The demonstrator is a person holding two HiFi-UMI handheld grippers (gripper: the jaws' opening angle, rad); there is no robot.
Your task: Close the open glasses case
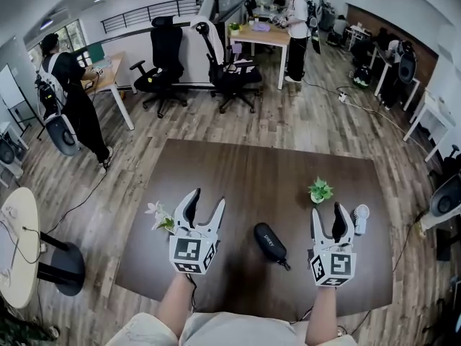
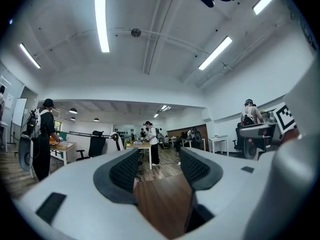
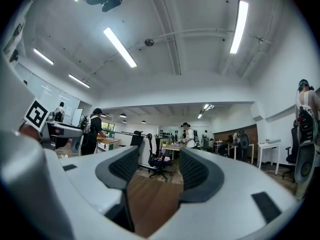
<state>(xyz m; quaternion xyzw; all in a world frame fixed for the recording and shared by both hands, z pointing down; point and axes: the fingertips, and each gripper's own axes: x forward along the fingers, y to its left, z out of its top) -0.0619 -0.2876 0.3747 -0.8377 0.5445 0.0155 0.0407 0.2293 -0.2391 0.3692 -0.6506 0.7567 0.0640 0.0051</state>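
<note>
- Head camera: I look steeply down from above, close over the brown table (image 1: 252,171), with the left gripper (image 1: 209,197) and right gripper (image 1: 332,212) near the bottom edge.
- Left gripper camera: right behind its jaws, low, facing level across the tabletop into the office.
- Right gripper camera: same setup, alongside.
- All three share the far desk (image 1: 263,36).

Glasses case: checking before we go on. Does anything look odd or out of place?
Nothing is spilled or damaged. The glasses case lies slanted on the table between the left gripper and right gripper, both open and empty; its lid already looks shut.
</note>
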